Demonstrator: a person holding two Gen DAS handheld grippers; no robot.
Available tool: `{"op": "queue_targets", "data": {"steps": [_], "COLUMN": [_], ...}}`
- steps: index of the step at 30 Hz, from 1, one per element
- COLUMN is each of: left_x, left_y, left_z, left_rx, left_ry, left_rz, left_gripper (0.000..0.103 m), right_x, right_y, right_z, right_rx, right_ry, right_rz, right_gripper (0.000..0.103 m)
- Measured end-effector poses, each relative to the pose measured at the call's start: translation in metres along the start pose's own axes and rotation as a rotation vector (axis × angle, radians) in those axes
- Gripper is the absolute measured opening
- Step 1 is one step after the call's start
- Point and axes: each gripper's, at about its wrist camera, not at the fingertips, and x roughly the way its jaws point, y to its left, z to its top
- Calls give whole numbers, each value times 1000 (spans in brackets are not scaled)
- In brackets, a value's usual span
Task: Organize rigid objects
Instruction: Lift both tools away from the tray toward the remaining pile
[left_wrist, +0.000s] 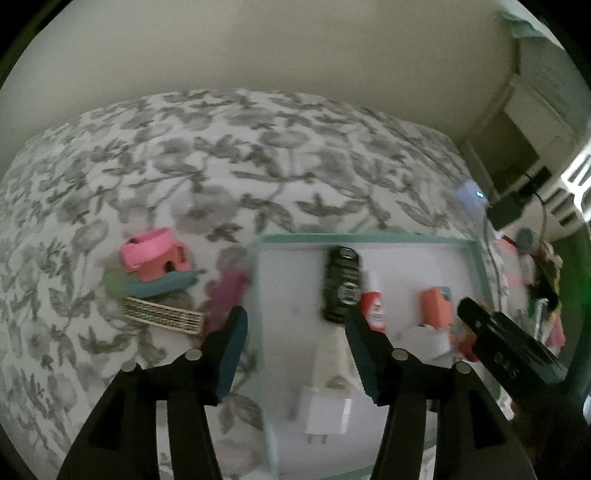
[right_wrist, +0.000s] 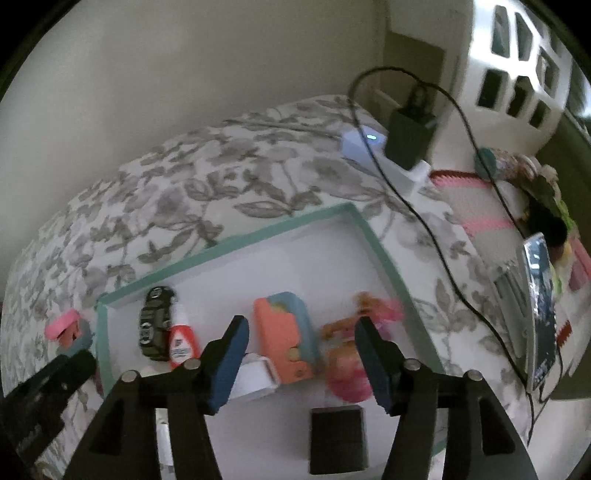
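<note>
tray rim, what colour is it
Teal-green rim, white inside; clearest in the right wrist view.

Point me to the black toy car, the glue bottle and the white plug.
black toy car (right_wrist: 157, 323): right wrist view, roof.
glue bottle (right_wrist: 181, 341): right wrist view, red label.
white plug (left_wrist: 325, 408): left wrist view, body.

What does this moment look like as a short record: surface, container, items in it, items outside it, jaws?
surface: flowered bedspread
container: shallow tray with a teal rim
in tray: black toy car, red-capped glue bottle, orange and blue case, doll, white plug, black block
outside tray: pink toy house, comb, both left of the tray
left gripper: jaws open, nothing between them
right gripper: jaws open, holding nothing
</note>
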Motion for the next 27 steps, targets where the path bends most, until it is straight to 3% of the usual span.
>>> {"op": "queue_targets", "data": {"steps": [2, 4, 5, 13, 15, 16, 27], "left_x": [1, 3, 4, 6, 6, 5, 0], "left_y": [7, 15, 19, 42, 46, 47, 61], "left_z": [1, 1, 1, 1, 0, 0, 2], "left_rx": [-17, -41, -50, -114, -125, -127, -158], "left_ry": [1, 2, 2, 7, 2, -1, -41], "left_rz": [19, 38, 44, 80, 90, 95, 110], "left_gripper": [63, 79, 83, 84, 92, 99, 100], "right_x": [1, 2, 3, 4, 4, 4, -3], "right_y": [9, 18, 21, 37, 38, 38, 49], "right_z": [-2, -5, -6, -12, -12, -12, -12], "right_rx": [-35, -63, -74, -86, -75, -71, -81], "right_ry": [1, 0, 1, 15, 17, 17, -16], "right_rz": [0, 8, 15, 89, 114, 123, 256], "right_gripper": [69, 72, 75, 96, 103, 103, 103]}}
